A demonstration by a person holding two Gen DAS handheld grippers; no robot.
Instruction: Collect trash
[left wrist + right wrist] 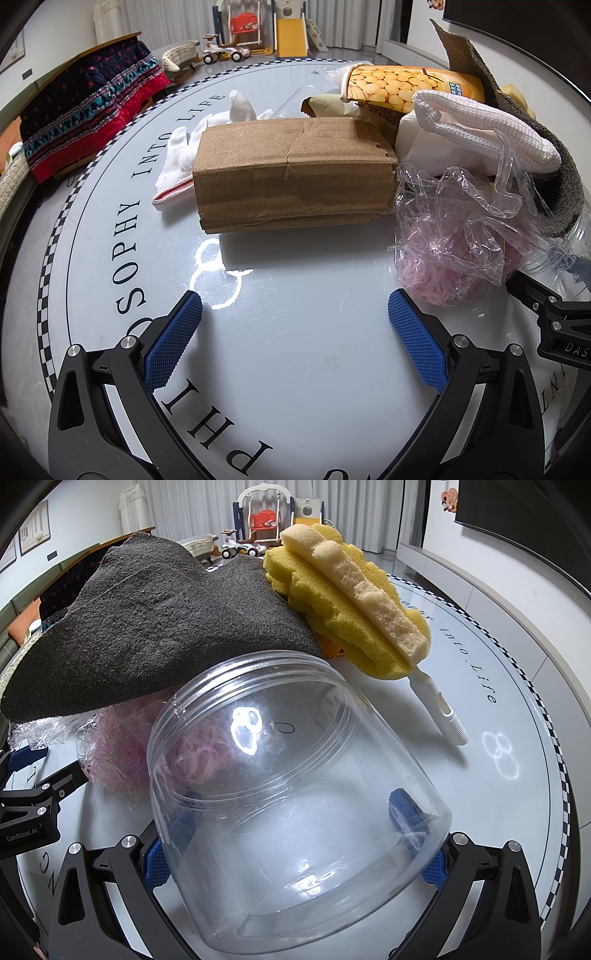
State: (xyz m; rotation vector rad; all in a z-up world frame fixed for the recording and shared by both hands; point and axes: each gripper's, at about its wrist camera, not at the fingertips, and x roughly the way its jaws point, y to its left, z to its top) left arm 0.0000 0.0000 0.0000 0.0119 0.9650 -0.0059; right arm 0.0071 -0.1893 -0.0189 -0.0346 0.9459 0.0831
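A pile of trash lies on the round white table (295,332). My left gripper (294,310) is open and empty, short of a brown cardboard box (291,173). Right of the box lies a clear plastic bag of pink rubber bands (450,251), under a dark felt piece (554,177). A white glove (184,147), a yellow snack cup (413,86) and a white knitted cloth (480,125) lie behind. My right gripper (295,805) is shut on a clear plastic jar (295,805), its mouth facing the felt (159,627) and rubber bands (122,753).
A yellow sponge brush with a white handle (354,609) lies right of the felt. The right gripper's body shows at the left wrist view's right edge (554,325). Beyond the table are a blanket-covered bench (92,110) and children's toys (258,33).
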